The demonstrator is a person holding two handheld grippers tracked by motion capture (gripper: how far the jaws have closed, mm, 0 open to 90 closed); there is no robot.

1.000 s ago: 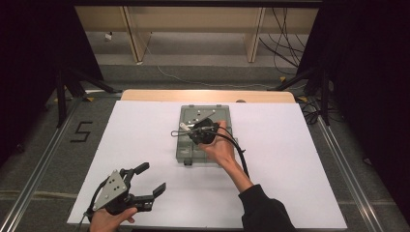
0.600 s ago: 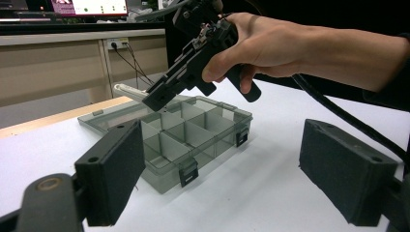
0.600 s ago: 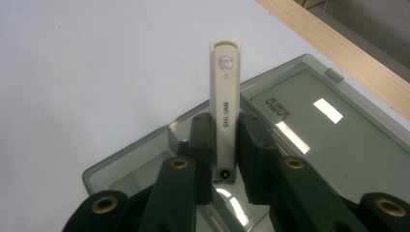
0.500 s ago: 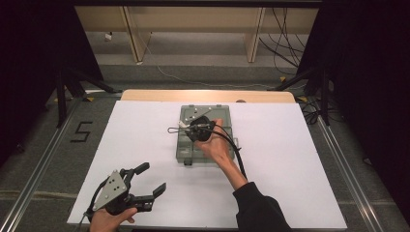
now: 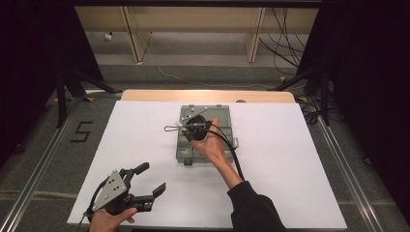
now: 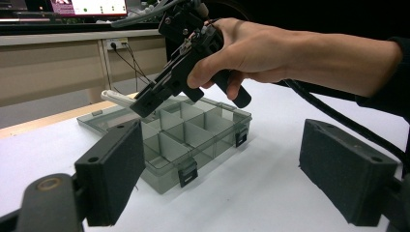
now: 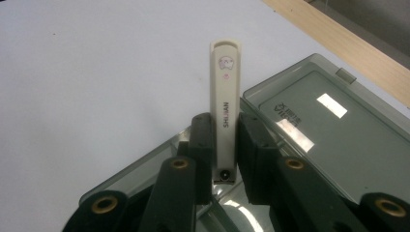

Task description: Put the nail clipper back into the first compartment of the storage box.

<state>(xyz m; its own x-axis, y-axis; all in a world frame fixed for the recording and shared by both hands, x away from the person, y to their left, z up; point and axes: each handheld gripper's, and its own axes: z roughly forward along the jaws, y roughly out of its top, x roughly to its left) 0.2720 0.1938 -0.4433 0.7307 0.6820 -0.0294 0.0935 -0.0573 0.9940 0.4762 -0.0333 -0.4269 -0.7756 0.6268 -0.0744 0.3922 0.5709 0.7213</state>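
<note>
Holding a white nail clipper (image 7: 225,116) pinched in my right tongs (image 7: 225,145), hovering it over the open grey compartment box (image 5: 227,145) mid-surface, near the box's lid (image 7: 333,130). My left tongs (image 5: 151,180) are sitting spread and empty at the near left of the white surface (image 5: 300,159), well apart from the box. Next move, I'm guessing: tipping the wrist down and lining the clipper up over one compartment before letting go.

Wooden table (image 5: 145,94) covered by white sheet (image 5: 300,159); an open smoky-grey clear plastic compartment box (image 5: 227,126) sits on the sheet near the middle.
</note>
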